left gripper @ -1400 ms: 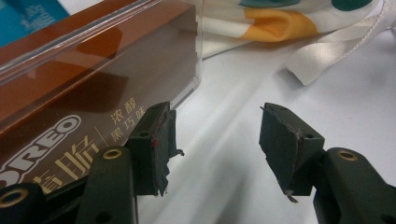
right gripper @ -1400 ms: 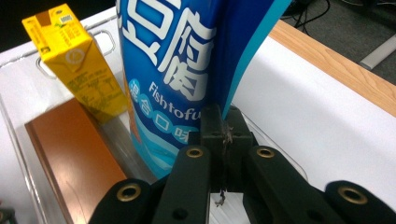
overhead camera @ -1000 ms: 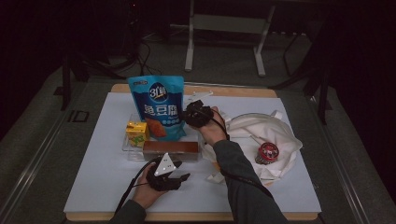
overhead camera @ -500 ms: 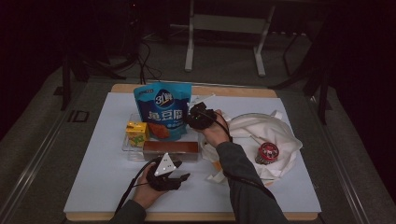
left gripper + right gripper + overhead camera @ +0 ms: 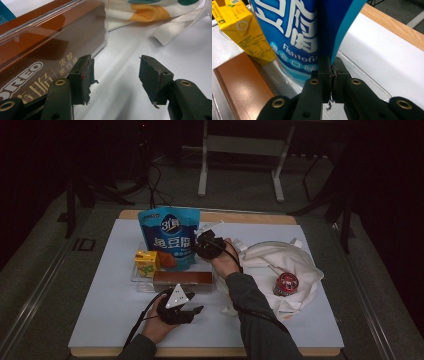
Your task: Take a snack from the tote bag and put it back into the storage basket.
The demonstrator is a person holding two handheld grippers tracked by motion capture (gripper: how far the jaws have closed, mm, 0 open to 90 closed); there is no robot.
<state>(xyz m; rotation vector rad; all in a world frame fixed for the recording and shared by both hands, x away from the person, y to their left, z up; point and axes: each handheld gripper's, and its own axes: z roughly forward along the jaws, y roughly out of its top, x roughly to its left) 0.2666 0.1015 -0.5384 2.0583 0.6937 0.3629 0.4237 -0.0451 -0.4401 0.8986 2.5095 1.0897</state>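
Observation:
A blue fish-tofu bag (image 5: 169, 236) stands upright at the back of a clear tray (image 5: 135, 279). My right gripper (image 5: 198, 245) is shut on the bag's right edge. In the right gripper view the jaws (image 5: 332, 71) pinch the blue bag (image 5: 294, 30) at its side seam. My left gripper (image 5: 192, 310) rests near the table's front with its jaws open. Nothing lies between them in the left gripper view (image 5: 115, 80). One fingertip (image 5: 83, 75) sits next to the brown Oreo box (image 5: 37, 50).
A yellow juice carton (image 5: 147, 262) and the brown box (image 5: 182, 280) share the tray with the bag. A white cloth bag (image 5: 280, 262) lies at the right, with a red round item (image 5: 286, 283) on it. Its strap (image 5: 180, 27) trails near the left gripper.
The blue bag swayed slightly to the right and back while held by the right gripper. The left gripper has stayed where it was.

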